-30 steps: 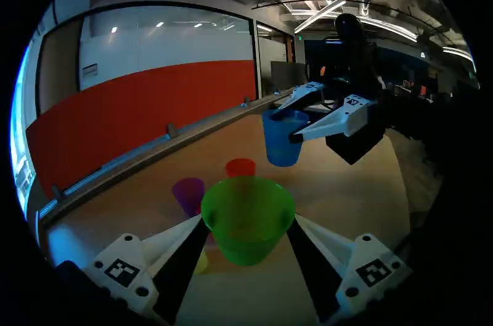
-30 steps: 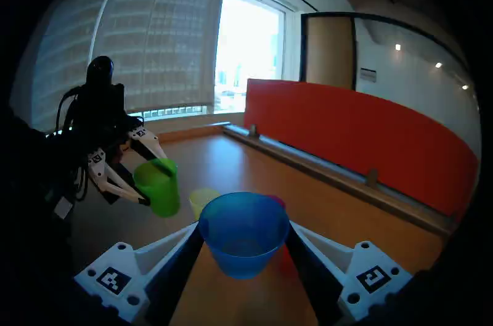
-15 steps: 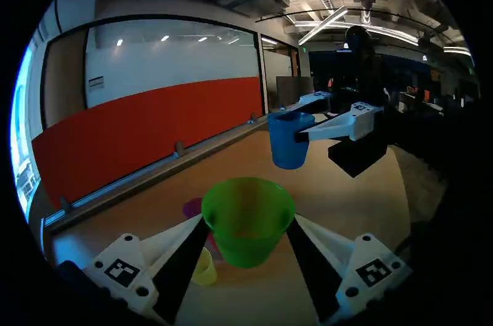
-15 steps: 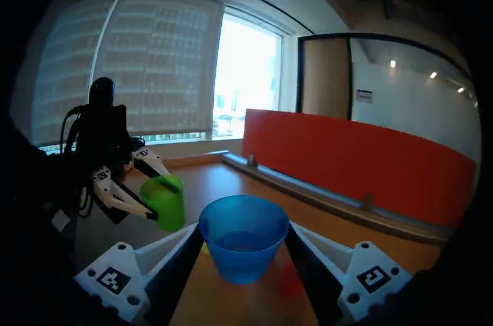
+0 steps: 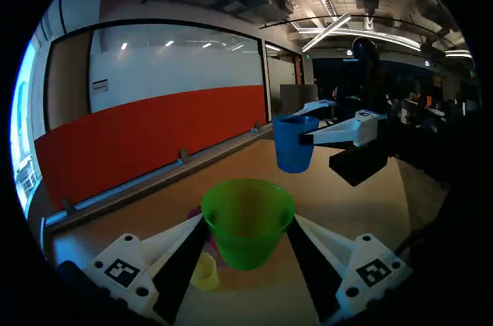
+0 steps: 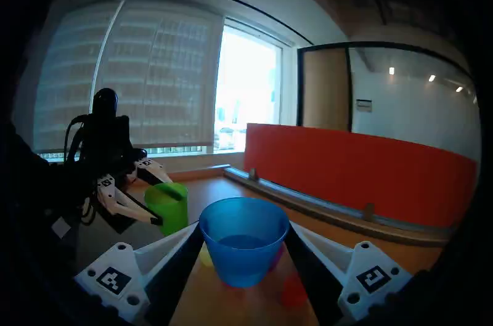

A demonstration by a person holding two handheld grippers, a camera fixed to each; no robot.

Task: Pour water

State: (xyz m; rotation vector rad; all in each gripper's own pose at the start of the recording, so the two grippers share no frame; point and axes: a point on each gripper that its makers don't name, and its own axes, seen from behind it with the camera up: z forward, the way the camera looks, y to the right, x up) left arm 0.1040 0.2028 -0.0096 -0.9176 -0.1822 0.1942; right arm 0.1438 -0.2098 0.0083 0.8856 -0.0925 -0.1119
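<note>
My left gripper (image 5: 248, 227) is shut on a green cup (image 5: 248, 221), held upright above the wooden table (image 5: 345, 203). In the right gripper view, that green cup (image 6: 167, 206) and left gripper (image 6: 143, 199) appear at the left. My right gripper (image 6: 244, 246) is shut on a blue cup (image 6: 244, 247) with water showing inside. In the left gripper view the blue cup (image 5: 293, 143) hangs upright in the right gripper (image 5: 308, 130), farther off and higher than the green cup.
On the table below sit a yellow cup (image 5: 205, 272), a purple cup (image 5: 196, 214) and a red cup (image 6: 293, 292). A red partition (image 5: 148, 129) with a rail runs along the table's far side. Bright windows with blinds (image 6: 154, 98) are behind the left gripper.
Both grippers have risen with their cups; the table and small cups sank lower in both views. The blue cup went from slightly tilted to upright and shifted right.
</note>
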